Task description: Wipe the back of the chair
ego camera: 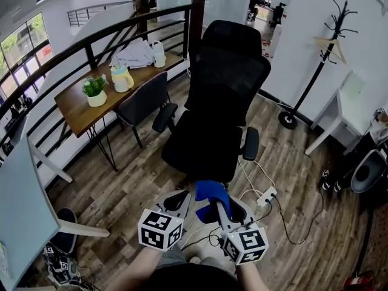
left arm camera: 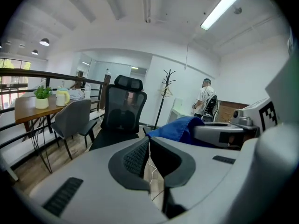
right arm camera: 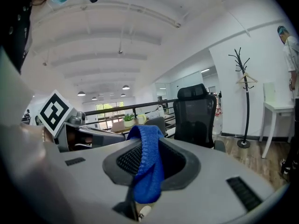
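Head view has two forearms (ego camera: 136, 270) coming in from the bottom edge side by side. Each holds one gripper low, pointed forward and down over the wood floor. That makes two grippers, each carrying one marker cube (ego camera: 160, 229).

The left gripper (ego camera: 177, 199) has its jaws pressed together with nothing between them. Its own view shows only a thin seam where the pads meet. The right gripper (ego camera: 219, 210) sits just beside it and pinches the one blue cloth (ego camera: 211, 191). The cloth bulges up over the jaw tips and hangs down between the pads in the right gripper view.

Two chairs are in sight. The black mesh chair (ego camera: 223, 90) stands straight ahead of both grippers and well apart from them, seat towards them and back upright beyond it. The cloth does not touch it. A grey chair (ego camera: 142, 99) stands ahead and to the left of the left gripper, beside one wooden table (ego camera: 73, 108) that bears one potted plant (ego camera: 94, 91). One coat stand (ego camera: 321, 59) rises ahead and to the right of the right gripper.
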Motion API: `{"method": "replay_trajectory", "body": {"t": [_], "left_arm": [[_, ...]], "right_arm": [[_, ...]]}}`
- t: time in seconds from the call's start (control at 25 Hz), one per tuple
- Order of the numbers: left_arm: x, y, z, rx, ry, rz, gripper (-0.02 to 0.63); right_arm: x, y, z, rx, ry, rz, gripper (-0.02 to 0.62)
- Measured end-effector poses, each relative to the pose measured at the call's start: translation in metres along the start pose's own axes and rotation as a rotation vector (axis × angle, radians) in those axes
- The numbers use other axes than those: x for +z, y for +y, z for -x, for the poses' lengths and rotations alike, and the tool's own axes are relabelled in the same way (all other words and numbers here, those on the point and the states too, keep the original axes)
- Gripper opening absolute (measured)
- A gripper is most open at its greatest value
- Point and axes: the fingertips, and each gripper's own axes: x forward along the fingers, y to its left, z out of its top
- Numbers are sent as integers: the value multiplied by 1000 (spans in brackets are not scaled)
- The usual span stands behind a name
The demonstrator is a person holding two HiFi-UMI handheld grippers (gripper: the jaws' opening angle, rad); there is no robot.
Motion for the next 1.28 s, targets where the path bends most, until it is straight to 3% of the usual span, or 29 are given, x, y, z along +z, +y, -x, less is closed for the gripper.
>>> {"method": "replay_trajectory", "body": {"t": [0.24,0.64,0.92,1.28], "left_arm": [[60,64,-46,-67,-31,-30,21],[119,168,-100,-132,-37,-61,21],[139,192,-125,-185,-31,-57,21],[181,211,-163,-195,-87,-83,21]], "right_arm": [[46,-10,-90,-33,-34,15,83],[95,-13,-206,-96,-67,38,83],[109,-20,-234,-135,-49,63,83],[143,-68,-277,-160,-82,126,83]]}}
